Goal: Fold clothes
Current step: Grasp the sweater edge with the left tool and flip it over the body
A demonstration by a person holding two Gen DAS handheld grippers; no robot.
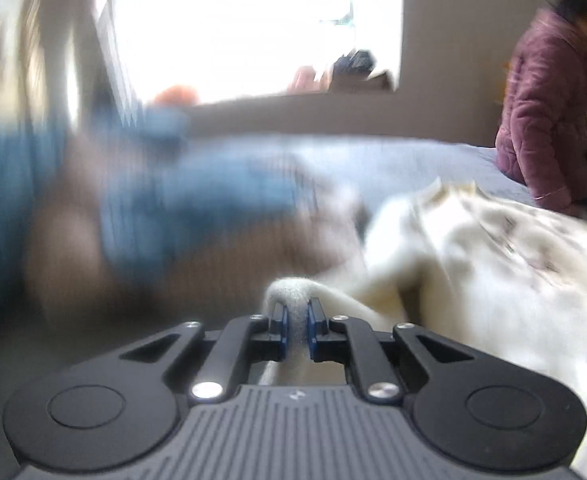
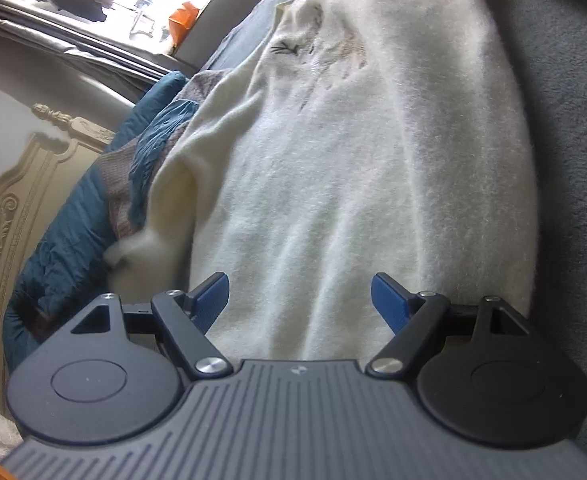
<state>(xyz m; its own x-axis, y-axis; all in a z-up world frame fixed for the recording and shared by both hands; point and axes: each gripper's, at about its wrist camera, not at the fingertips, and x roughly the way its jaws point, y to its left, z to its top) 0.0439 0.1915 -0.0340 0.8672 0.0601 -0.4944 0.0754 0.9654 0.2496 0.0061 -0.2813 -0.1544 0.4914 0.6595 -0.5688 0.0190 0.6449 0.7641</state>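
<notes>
Left wrist view: fuzzy cream-white knit sweater on grey-blue bed cover, cuff end pinched tight in my left gripper, likely to carry sleeve across body. My right gripper spread wide, empty, over hem. Rumpled teal quilt beside.

Fluffy cream-white knit sweater: faint grey-brown embroidered motif with thin black whisker-like lines near collar. Grey-blue textured bedspread at right. Rumpled teal quilt at left, with mauve-grey patterned panel. Carved cream-gold headboard, scroll ornament. Gripper fingertip pads blue, bodies black. Far right, person's quilted mauve jacket.
</notes>
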